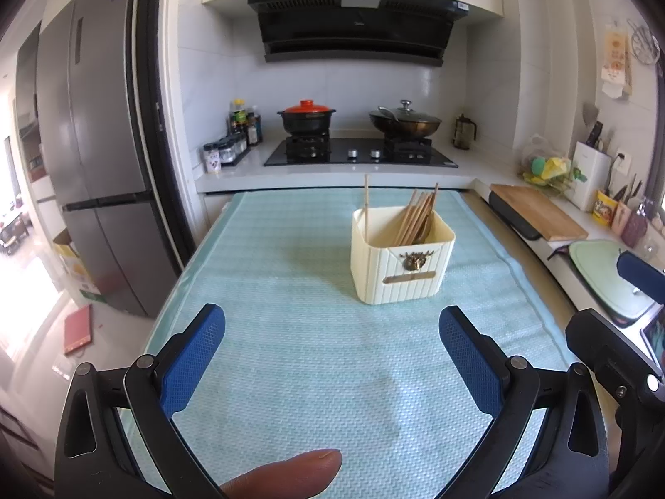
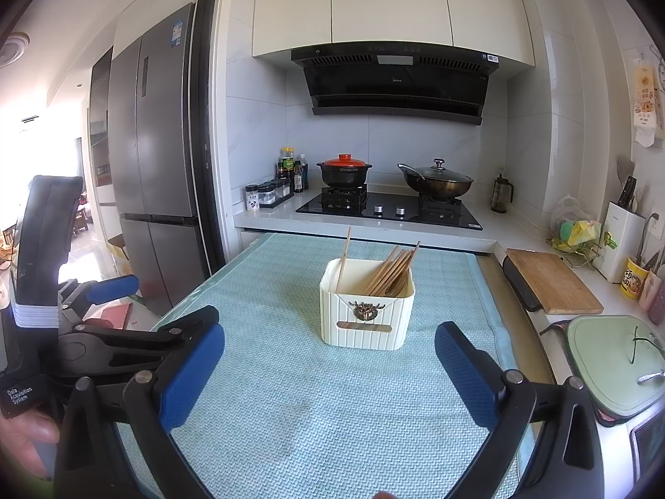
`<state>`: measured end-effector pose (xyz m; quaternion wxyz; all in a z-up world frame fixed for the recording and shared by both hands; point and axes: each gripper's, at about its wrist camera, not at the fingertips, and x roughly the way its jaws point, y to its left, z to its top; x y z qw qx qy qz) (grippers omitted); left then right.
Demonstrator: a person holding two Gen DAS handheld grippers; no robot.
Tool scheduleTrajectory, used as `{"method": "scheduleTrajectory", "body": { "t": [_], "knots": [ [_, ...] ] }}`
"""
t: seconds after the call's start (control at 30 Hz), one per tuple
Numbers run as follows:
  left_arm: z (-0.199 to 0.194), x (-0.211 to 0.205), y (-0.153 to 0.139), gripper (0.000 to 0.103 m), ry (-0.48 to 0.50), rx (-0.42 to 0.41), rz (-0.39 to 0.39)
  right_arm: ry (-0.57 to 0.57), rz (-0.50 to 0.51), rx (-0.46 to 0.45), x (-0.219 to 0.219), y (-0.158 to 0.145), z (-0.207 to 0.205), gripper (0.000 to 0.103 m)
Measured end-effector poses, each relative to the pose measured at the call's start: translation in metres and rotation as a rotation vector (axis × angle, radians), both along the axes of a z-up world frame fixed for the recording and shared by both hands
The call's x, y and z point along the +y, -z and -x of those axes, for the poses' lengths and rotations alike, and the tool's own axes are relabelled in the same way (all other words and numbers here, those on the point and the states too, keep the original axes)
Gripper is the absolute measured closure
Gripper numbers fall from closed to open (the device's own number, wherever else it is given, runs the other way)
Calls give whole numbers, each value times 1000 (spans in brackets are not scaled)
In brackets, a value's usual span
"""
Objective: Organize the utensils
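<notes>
A cream ribbed utensil holder (image 1: 402, 265) (image 2: 366, 308) stands on the light green mat (image 1: 299, 357) (image 2: 299, 407). Several wooden chopsticks (image 1: 417, 218) (image 2: 392, 268) lean inside it, and one chopstick (image 1: 366, 203) (image 2: 344, 258) stands apart at its left corner. My left gripper (image 1: 332, 328) is open well short of the holder, with nothing between its blue fingers. My right gripper (image 2: 330, 347) is also open and empty, facing the holder from the front. The left gripper's body (image 2: 99, 332) shows at the left of the right wrist view.
Behind the mat is a stove (image 1: 359, 153) with a red-lidded pot (image 1: 306, 116) and a lidded wok (image 1: 405, 121). A wooden board (image 2: 552, 280) and a green board (image 2: 611, 357) lie on the right counter. A fridge (image 1: 95, 158) stands left. A fingertip (image 1: 286, 474) shows below.
</notes>
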<state>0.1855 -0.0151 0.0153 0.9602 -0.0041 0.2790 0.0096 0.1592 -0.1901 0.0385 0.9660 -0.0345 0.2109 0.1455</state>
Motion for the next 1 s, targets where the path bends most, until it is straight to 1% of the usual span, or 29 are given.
{"method": "scheduleTrajectory", "body": {
  "t": [0.83, 0.93, 1.0],
  "knots": [
    [-2, 0, 2, 0, 6, 7, -1, 0, 0, 10, -4, 2, -2, 0],
    [2, 1, 4, 0, -6, -11, 2, 3, 0, 12, -5, 2, -3, 0],
    [2, -1, 5, 0, -2, -18, -12, 4, -2, 14, -6, 4, -2, 0]
  ]
}}
